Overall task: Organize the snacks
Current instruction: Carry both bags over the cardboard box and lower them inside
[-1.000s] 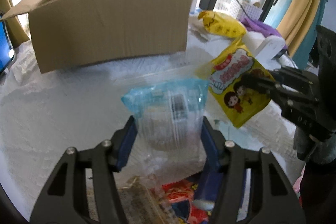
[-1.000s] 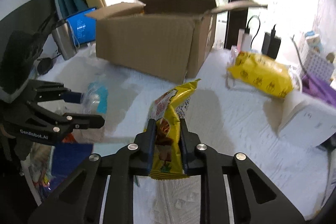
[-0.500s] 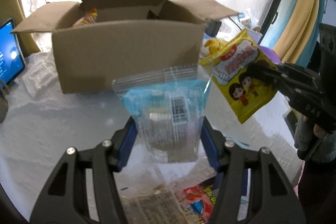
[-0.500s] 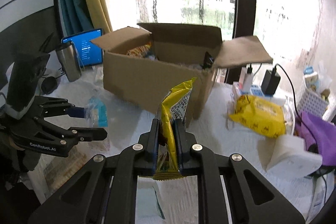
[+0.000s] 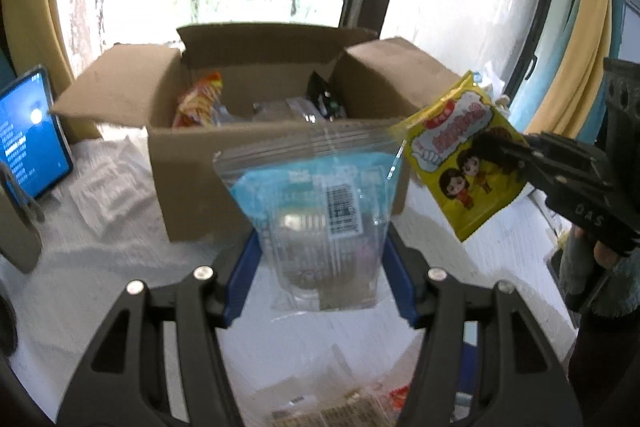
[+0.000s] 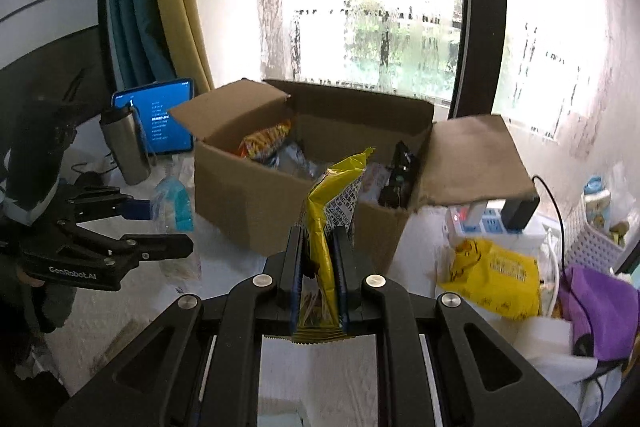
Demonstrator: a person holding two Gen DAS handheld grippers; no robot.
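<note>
My left gripper (image 5: 320, 251) is shut on a clear zip bag (image 5: 316, 195) with a blue label and a round snack inside, held upright in the air in front of the open cardboard box (image 5: 192, 167). To its right, my right gripper (image 5: 514, 157) is shut on a yellow snack packet (image 5: 460, 147) printed with cartoon children. In the right wrist view the yellow packet (image 6: 332, 187) stands edge-on between the pads of the right gripper (image 6: 319, 247), just short of the box (image 6: 248, 203). The left gripper (image 6: 160, 223) with the clear bag (image 6: 174, 203) is at the left. Several snack packs lie inside the box.
A lit tablet (image 5: 28, 139) and a metal flask (image 6: 126, 147) stand left of the box. Right of it are a power strip (image 6: 492, 223), a yellow bag (image 6: 492, 275), a white basket (image 6: 596, 247) and purple cloth (image 6: 596, 299). More snack packs (image 5: 332, 411) lie below my left gripper.
Both grippers have risen and come closer to the box with their packets still held. The inside of the box has come into view from above.
</note>
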